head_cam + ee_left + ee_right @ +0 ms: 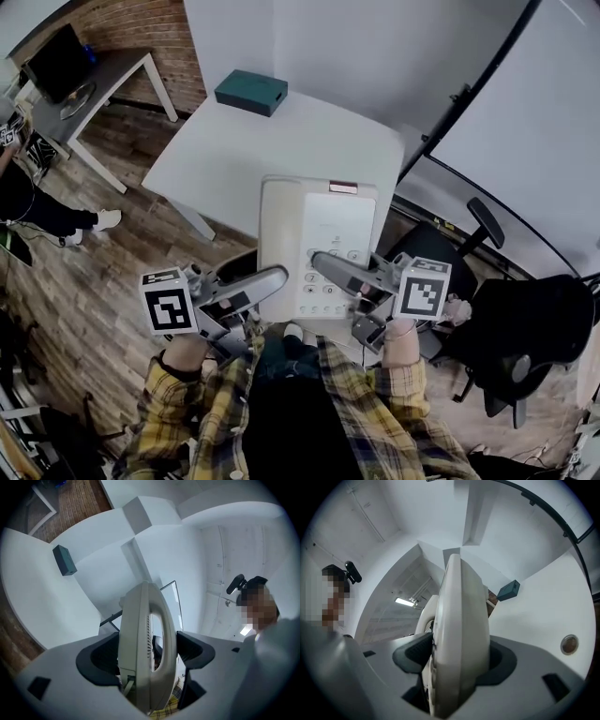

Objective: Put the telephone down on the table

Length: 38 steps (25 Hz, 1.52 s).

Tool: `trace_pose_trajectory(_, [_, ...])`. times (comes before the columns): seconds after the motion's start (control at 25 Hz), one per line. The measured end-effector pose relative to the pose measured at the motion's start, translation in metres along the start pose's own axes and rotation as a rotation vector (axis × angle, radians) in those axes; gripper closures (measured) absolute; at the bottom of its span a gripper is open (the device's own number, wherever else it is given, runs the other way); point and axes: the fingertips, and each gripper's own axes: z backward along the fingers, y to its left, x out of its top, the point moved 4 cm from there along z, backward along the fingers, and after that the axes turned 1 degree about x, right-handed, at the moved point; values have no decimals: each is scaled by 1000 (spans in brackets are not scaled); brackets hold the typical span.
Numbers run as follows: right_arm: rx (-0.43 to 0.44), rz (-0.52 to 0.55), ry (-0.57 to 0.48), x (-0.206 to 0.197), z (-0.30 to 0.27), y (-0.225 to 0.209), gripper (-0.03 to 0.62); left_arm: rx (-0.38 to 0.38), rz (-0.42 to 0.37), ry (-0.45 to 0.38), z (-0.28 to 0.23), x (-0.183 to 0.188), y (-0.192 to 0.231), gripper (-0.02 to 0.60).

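A cream desk telephone with its keypad facing up hangs over the near edge of the white table. My left gripper clamps its near left edge and my right gripper its near right part, one jaw lying across the keys. In the left gripper view the telephone stands edge-on between the pads of the gripper, which press on it. In the right gripper view the telephone fills the gap of the gripper the same way.
A teal box lies at the table's far edge. A black office chair stands to the right. At the far left is another desk with a monitor, and a person's leg. The floor is wood.
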Motion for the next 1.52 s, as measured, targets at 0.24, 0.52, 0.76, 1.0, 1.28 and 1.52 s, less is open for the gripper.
trace_pose_trajectory(0.24, [6, -11, -25, -49, -8, 47, 327, 10, -1, 37, 53, -23, -32, 217])
trace_pose_trajectory(0.52, [-12, 56, -51, -70, -3, 48, 327, -43, -32, 53, 62, -42, -25, 216])
trace_pose_trajectory(0.76, [-33, 104, -80, -71, -1, 44, 327, -98, -75, 54, 60, -42, -19, 216])
trace_pose_trajectory(1.0, [-18, 20, -19, -73, -5, 50, 327, -23, -5, 28, 70, -45, -29, 216])
trace_pose_trajectory(1.28, [-28, 12, -79, -73, 0, 42, 327, -38, -25, 100, 58, -39, -23, 216])
trace_pose_trajectory(1.52, [34, 69, -79, -71, 0, 47, 327, -20, -94, 72, 61, -42, -32, 216])
